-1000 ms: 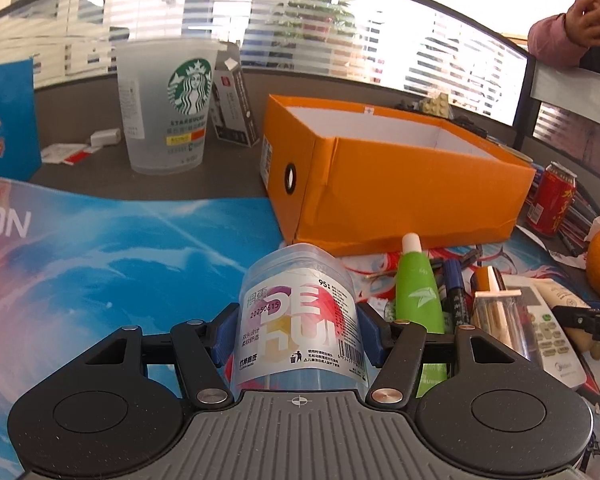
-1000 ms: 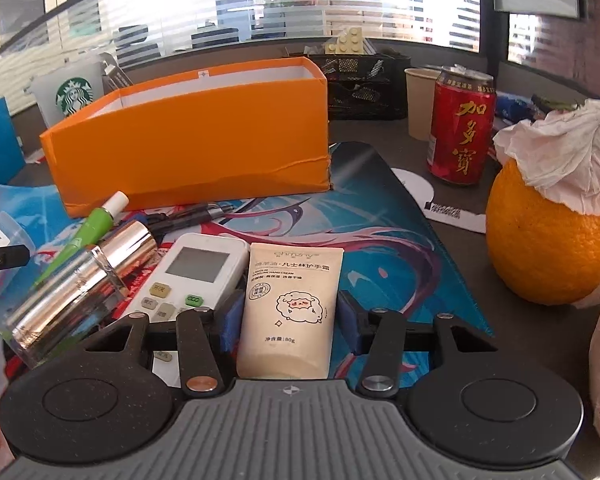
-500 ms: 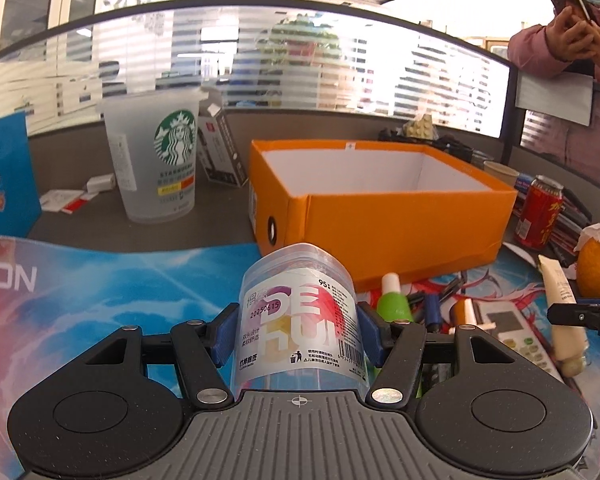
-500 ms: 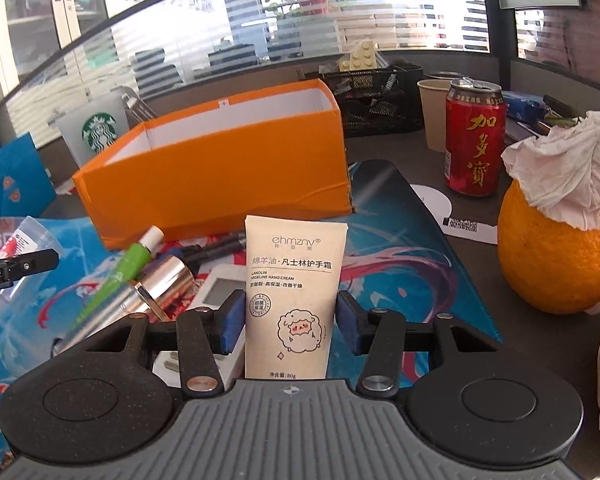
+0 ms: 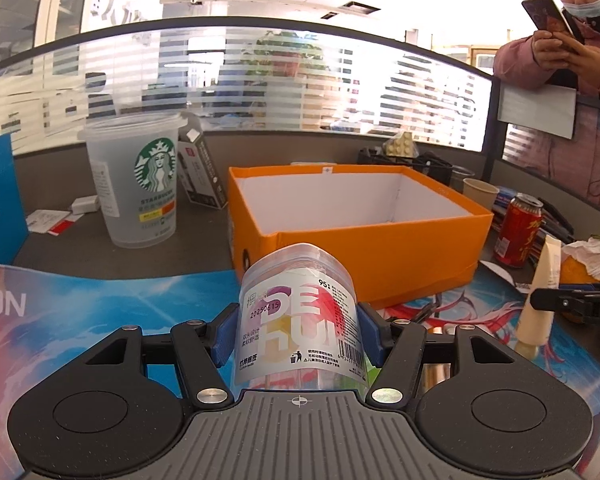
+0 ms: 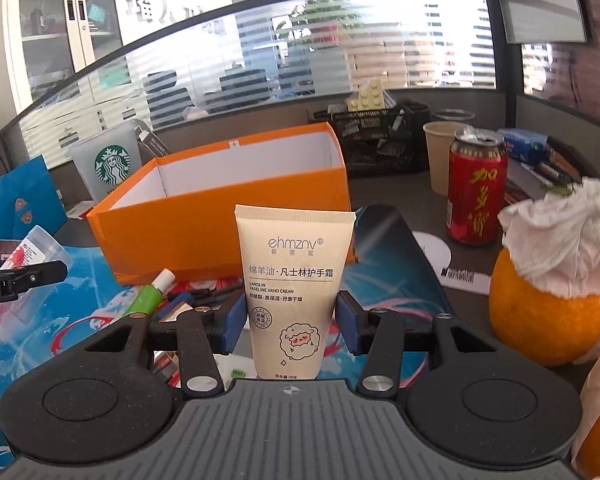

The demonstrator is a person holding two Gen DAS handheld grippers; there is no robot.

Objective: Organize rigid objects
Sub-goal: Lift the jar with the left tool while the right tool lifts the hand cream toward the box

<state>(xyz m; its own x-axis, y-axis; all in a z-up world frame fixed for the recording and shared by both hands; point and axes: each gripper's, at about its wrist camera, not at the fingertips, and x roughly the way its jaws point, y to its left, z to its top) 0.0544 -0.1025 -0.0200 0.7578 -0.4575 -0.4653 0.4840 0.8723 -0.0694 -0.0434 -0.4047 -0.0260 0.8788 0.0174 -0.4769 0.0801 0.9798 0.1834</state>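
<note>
We're in an office: striped glass partition [image 5: 260, 76] at the far side, cabinets [image 6: 60, 32] far left, mesh desk organizer [image 6: 380, 140] on the cluttered desk [image 5: 100, 252].

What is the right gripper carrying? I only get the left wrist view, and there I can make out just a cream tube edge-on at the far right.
Observer: The right gripper is clamped on a hand cream tube, held upright with its crimped end up.
Operator: Anything printed on it?
Observer: Yes, "ehmznv" and a sheep drawing face the right camera.
Operator: What's that white stuff at my right edge?
Observer: A crumpled tissue sitting on top of an orange.
Operator: And what lies below the tube?
Observer: A green tube with a white cap, lying flat before the orange box.
</note>
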